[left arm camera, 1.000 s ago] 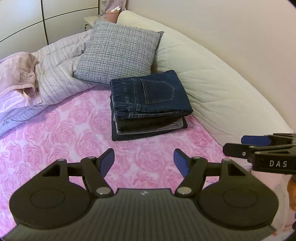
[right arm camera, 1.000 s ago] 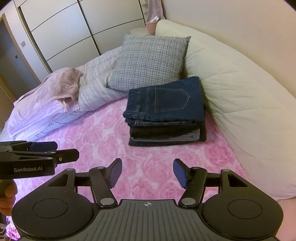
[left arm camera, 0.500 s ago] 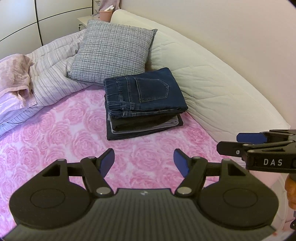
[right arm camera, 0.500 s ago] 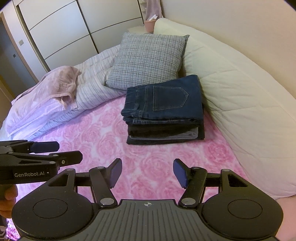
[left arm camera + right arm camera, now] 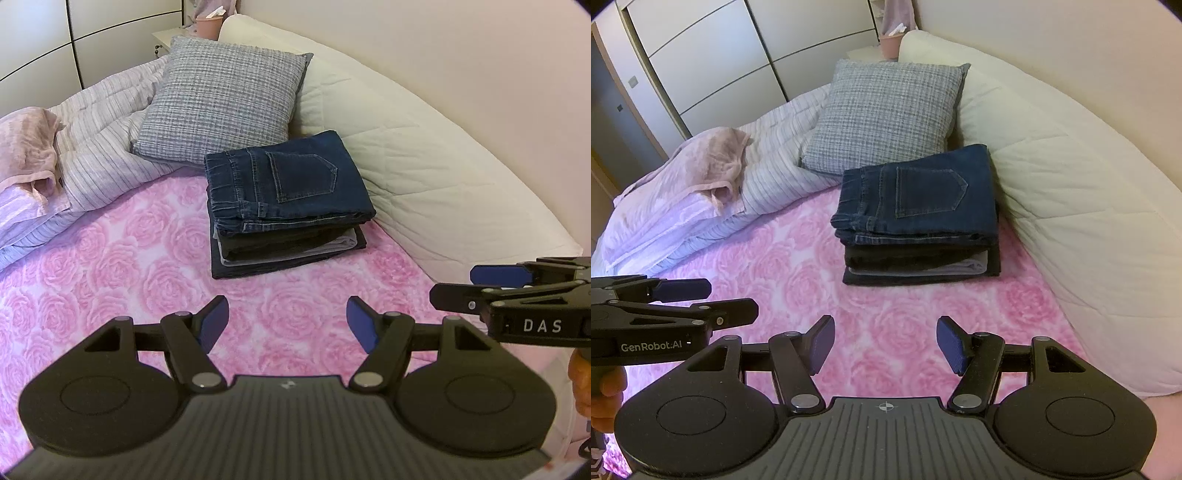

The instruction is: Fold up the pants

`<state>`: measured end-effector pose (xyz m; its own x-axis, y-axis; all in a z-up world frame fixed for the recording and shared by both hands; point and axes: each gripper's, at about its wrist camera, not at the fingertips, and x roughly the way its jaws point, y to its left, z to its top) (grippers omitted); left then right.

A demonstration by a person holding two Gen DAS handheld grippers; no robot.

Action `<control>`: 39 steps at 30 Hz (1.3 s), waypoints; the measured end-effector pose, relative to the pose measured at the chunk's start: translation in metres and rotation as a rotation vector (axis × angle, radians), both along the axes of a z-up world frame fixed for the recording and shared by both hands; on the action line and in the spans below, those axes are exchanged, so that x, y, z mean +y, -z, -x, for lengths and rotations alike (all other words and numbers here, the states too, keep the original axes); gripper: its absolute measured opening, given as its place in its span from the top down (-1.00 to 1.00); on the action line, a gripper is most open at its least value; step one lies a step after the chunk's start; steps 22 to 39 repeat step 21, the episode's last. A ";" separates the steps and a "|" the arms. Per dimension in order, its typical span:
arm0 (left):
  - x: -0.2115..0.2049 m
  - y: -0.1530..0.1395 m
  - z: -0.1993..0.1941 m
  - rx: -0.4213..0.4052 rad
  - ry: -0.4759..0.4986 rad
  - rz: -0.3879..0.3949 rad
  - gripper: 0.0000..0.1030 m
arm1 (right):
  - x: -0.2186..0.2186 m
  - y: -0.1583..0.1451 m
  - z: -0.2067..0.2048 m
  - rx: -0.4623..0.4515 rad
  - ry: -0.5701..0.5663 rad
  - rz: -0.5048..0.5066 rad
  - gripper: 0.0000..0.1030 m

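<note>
Both grippers, left gripper (image 5: 287, 325) and right gripper (image 5: 885, 343), hang wide open and empty over the pink bedspread (image 5: 122, 258). Folded jeans (image 5: 291, 186) top the stack (image 5: 919, 264) beside the pillow (image 5: 225, 103); a careless nudge could topple it.

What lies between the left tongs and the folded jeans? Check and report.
Nothing visible. Only bare pink rose-patterned bedspread lies between the open left tongs and the stack of folded dark blue denim jeans. The right tongs hover off to the side, clear of that path.
</note>
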<state>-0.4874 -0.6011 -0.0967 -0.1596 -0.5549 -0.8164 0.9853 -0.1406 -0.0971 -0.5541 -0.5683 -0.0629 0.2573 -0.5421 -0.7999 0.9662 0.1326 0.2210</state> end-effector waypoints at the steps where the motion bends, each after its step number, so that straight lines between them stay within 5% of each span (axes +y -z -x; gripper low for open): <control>1: -0.001 0.001 0.000 0.000 0.001 -0.002 -0.30 | 0.000 0.000 0.001 -0.001 0.001 -0.001 -0.13; 39: -0.015 0.005 0.017 0.006 0.022 -0.003 -0.30 | -0.009 0.004 0.009 -0.002 0.003 -0.016 -0.13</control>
